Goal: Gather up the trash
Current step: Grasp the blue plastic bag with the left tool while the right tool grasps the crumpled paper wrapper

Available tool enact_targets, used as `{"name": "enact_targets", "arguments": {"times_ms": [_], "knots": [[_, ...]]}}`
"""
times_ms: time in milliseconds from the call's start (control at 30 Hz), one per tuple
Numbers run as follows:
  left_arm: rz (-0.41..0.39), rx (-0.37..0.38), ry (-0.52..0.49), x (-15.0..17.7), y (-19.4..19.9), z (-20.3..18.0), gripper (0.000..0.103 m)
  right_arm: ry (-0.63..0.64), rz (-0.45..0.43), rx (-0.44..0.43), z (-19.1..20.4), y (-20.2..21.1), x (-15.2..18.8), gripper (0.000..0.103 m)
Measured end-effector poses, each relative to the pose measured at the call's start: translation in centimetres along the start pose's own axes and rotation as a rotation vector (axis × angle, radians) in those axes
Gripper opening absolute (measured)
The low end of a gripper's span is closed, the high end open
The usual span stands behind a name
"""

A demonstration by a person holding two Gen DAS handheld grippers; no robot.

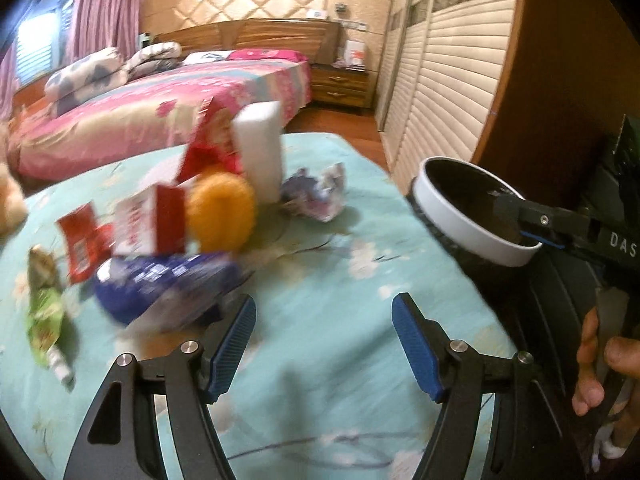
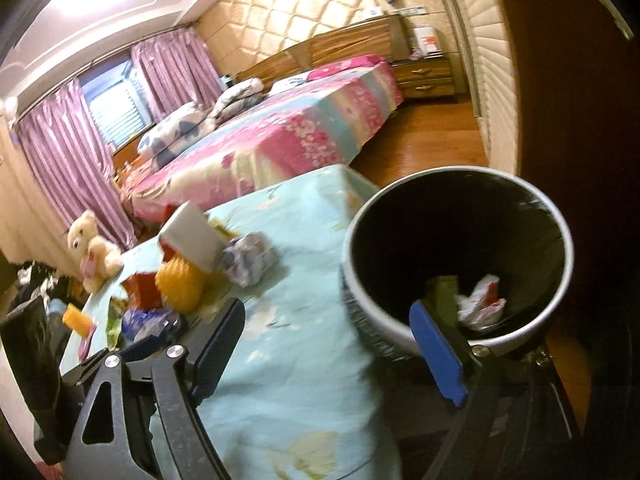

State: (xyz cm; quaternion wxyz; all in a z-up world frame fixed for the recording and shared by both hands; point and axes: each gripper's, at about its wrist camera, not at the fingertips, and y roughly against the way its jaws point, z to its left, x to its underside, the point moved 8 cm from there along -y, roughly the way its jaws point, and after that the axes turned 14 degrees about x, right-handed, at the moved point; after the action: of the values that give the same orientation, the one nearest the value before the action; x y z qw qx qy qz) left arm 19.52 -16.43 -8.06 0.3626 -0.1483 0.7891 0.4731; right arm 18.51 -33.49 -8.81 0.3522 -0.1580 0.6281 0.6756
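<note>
While both hand-held grippers (image 1: 324, 344) (image 2: 340, 344) gape empty, the blurred blue wrapper (image 1: 160, 284) looks crumpled, perhaps plastic.

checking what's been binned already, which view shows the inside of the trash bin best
The right wrist view: it looks down into the trash bin, showing a green piece and crumpled white-red trash at the bottom. The left wrist view shows only its rim and dark interior.

The left wrist view looks low and close across the blue floral tablecloth (image 1: 320, 360) toward the bed (image 1: 180, 96) at 12 o'clock, trash bin (image 1: 472, 216) at 3 o'clock. The right wrist view, tilted, sits higher, looking down into the trash bin (image 2: 460, 248) at 3 o'clock. Both share the tablecloth (image 2: 288, 360), bin, bed (image 2: 280, 132) and white block (image 1: 260, 148) (image 2: 192, 240).
</note>
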Motion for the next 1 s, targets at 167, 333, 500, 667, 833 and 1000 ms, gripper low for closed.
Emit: {"name": "enact_targets", "arguments": {"times_ms": [167, 333, 500, 667, 833, 1000], "knots": [[-0.025, -0.031, 0.054, 1.0, 2.5, 1.8, 0.079, 0.035, 0.018, -0.027, 2.9, -0.3, 1.4, 0.09], [-0.049, -0.06, 0.095, 2.0, 4.7, 3.5, 0.079, 0.065, 0.028, -0.046, 5.4, -0.5, 2.6, 0.09], [-0.064, -0.077, 0.124, 2.4, 5.9, 4.8, 0.079, 0.084, 0.034, -0.063, 7.0, -0.9, 3.3, 0.09], [-0.077, -0.09, 0.139, 2.5, 6.5, 5.9, 0.079, 0.096, 0.049, -0.077, 8.4, -1.6, 4.0, 0.09], [-0.086, -0.094, 0.167, 2.0, 6.6, 7.4, 0.079, 0.11, 0.052, -0.083, 9.3, -2.2, 4.2, 0.091], [-0.093, -0.08, 0.185, 0.9, 6.5, 9.0, 0.079, 0.136, 0.049, -0.077, 10.0, -3.5, 3.5, 0.091]]}}
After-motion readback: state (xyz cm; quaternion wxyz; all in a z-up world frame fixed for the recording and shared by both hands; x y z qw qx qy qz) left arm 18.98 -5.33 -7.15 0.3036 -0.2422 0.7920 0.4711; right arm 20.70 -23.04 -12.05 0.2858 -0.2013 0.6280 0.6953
